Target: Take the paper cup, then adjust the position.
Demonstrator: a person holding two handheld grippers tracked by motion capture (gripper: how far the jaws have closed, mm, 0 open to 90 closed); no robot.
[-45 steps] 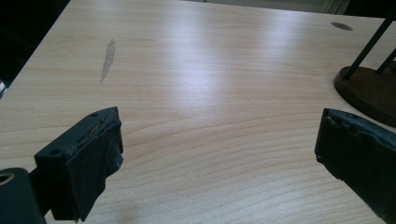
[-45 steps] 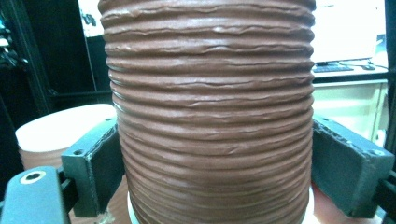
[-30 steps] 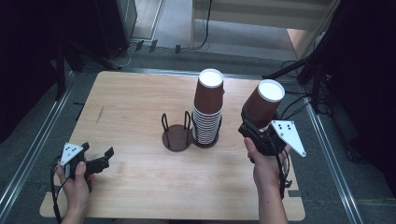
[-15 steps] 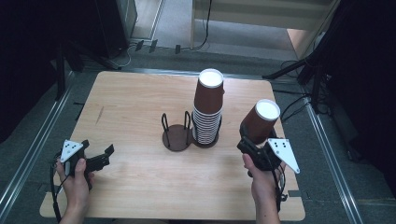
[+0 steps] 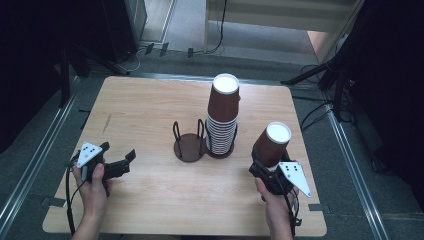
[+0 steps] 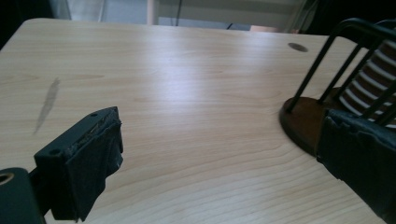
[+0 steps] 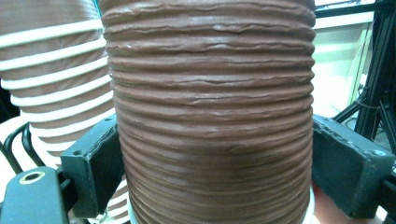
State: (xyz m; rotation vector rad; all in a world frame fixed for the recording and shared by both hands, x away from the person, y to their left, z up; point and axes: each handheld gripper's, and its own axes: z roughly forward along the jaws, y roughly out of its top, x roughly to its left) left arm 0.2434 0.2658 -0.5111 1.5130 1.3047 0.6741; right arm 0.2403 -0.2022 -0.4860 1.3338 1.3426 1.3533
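High view: light wood-grain bench (image 5: 150,115) with rounded corners, standing on a grey floor (image 5: 345,165); metal rails (image 5: 30,165) run along both sides. Dark equipment, stand legs and cables sit beyond the far edge, and a pale strip of floor shows at top centre. Near the bench middle stands a two-slot cup holder: its left slot, a dark round base with black wire uprights (image 5: 188,145), holds no cups; its right slot carries a tall stack of brown ribbed paper cups (image 5: 223,117), white rims showing. The right gripper (image 5: 265,167), at the near right of the bench, holds a single brown paper cup (image 5: 272,145) upright, well to the right of the stack and apart from it; whether its base touches the bench cannot be told. The left gripper (image 5: 127,161) rests low at the near left, held in a hand (image 5: 92,185), jaws spread with nothing between.

Left gripper view: the jaws stand wide apart over bare wood. A faint dark streak (image 6: 46,105) marks the bench surface at left. The holder's base and wire uprights (image 6: 322,93) lie ahead at right, with white cup rims behind them.

Right gripper view: the jaws press both sides of the ribbed cup wall (image 7: 210,116). The stack (image 7: 51,70) rises just behind at left. A pale wall and black stand legs show at right.
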